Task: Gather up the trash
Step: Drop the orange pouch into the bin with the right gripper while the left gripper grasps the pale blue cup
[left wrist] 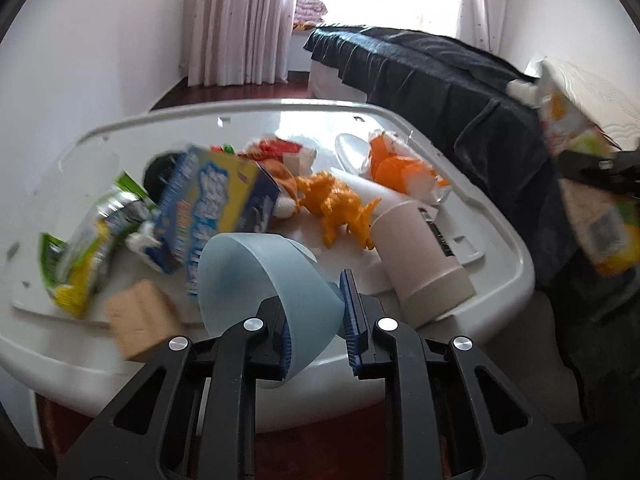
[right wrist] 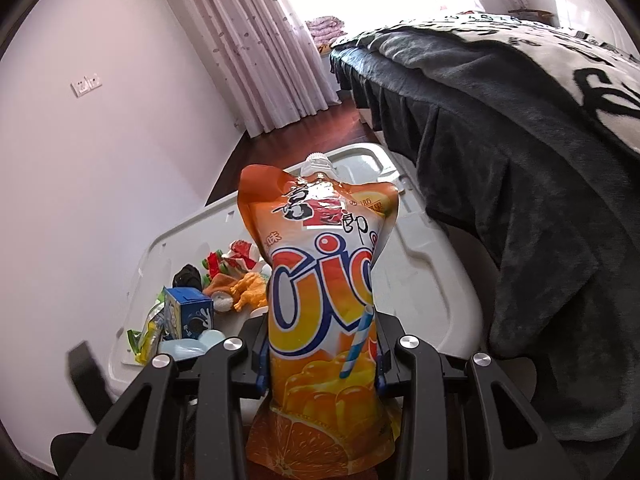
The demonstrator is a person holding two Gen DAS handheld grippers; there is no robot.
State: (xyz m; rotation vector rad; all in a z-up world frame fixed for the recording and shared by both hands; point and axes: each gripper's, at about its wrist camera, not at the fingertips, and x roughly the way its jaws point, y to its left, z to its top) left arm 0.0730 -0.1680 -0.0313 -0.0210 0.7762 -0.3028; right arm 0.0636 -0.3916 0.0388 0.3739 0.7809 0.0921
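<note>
Left gripper (left wrist: 314, 322) pinches the blue cup (left wrist: 256, 280) at its rim, apparently thinly; it may slip onto the white tray (left wrist: 500, 232); right gripper (right wrist: 322, 354) clamps the orange pouch (right wrist: 320, 280) securely.

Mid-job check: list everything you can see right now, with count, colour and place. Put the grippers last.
Table: one, white, beside the bed.
Bowl: one, pale blue, at the table's near edge, wall between the left jaws.
Paper cup: one, white, lying on its side, right of the bowl.
Dinosaur toy: one, orange, table centre.
Box: one, blue and yellow, left of the dinosaur.
Snack wrapper: one, green and yellow, table's left.
Cardboard piece: one, tan, near left edge.
Jelly pouch: one, orange, upright in the right jaws.
Bed: one, dark blanket, on the right.
Curtains: pale, at the window.
Left gripper: black, shut on the bowl.
Right gripper: black, shut on the jelly pouch.
</note>
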